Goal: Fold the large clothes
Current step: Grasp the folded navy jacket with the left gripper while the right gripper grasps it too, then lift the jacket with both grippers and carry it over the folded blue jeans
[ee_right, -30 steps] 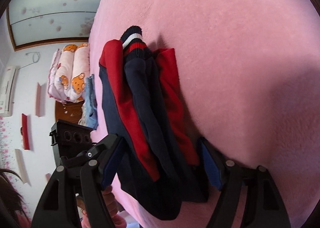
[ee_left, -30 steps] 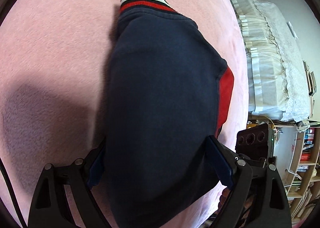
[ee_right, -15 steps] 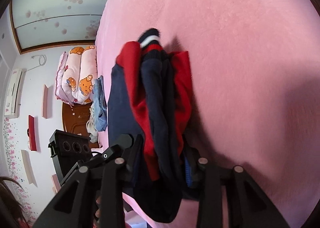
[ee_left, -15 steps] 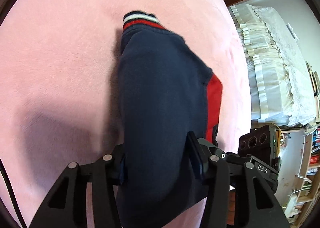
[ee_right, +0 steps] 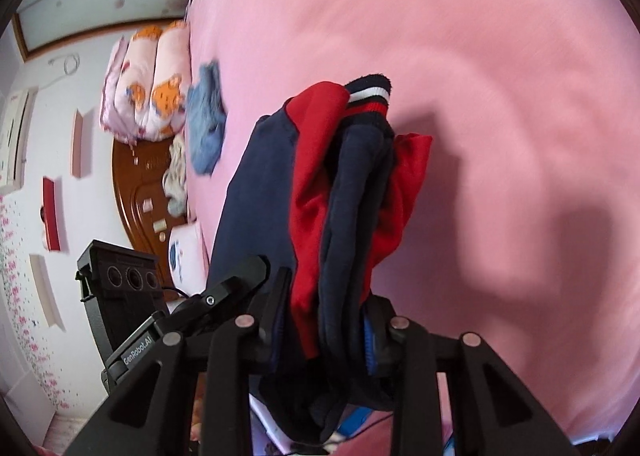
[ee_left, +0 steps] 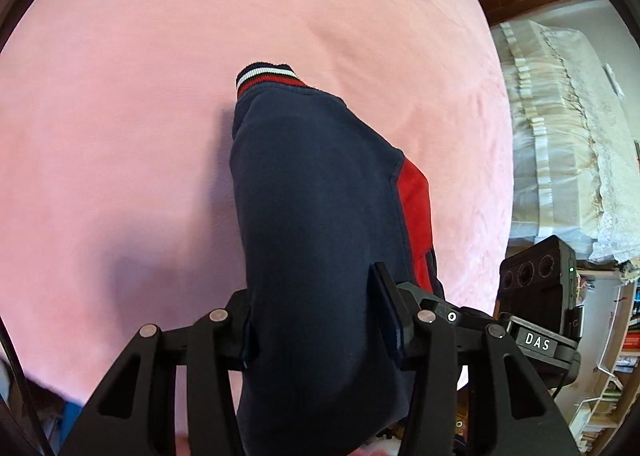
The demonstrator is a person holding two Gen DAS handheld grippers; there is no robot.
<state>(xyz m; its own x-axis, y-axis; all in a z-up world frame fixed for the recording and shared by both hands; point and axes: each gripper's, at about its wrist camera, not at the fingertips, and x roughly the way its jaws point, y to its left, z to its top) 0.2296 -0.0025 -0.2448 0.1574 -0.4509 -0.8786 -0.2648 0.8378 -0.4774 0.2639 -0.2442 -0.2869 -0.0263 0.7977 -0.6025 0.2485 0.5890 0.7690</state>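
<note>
Black plastic frames the bottom of both views: the left tool (ee_left: 318, 316) is clamped on a thick fold of the navy garment (ee_left: 316, 216), its two blue-lined fingers (ee_left: 390, 320) pressing the cloth from either side. The right tool (ee_right: 324, 316) likewise pinches a bunched stack of navy and red layers of the same garment (ee_right: 352, 192) — one garment, held by two tools. A white label on the right tool's side reads "DAS" (ee_left: 537, 341) in the left wrist view; the left tool's side carries "GenRobot.AI" (ee_right: 138, 350) in the right wrist view.

Beyond the fingers the garment hangs out over the pink blanket (ee_left: 120, 116) of the bed, with red panels (ee_left: 414, 216) showing at its edge and one ribbed cuff (ee_left: 266, 76) striped navy, white and red at the far end.

Farther off, a blue piece of clothing (ee_right: 206, 124) lies near the blanket's edge, beside a rolled pink quilt (ee_right: 150, 76) printed with orange bears. Across the room stand a cream lace-covered stack (ee_left: 560, 144) and a bookshelf (ee_left: 612, 356) — spine titles too small to read.
</note>
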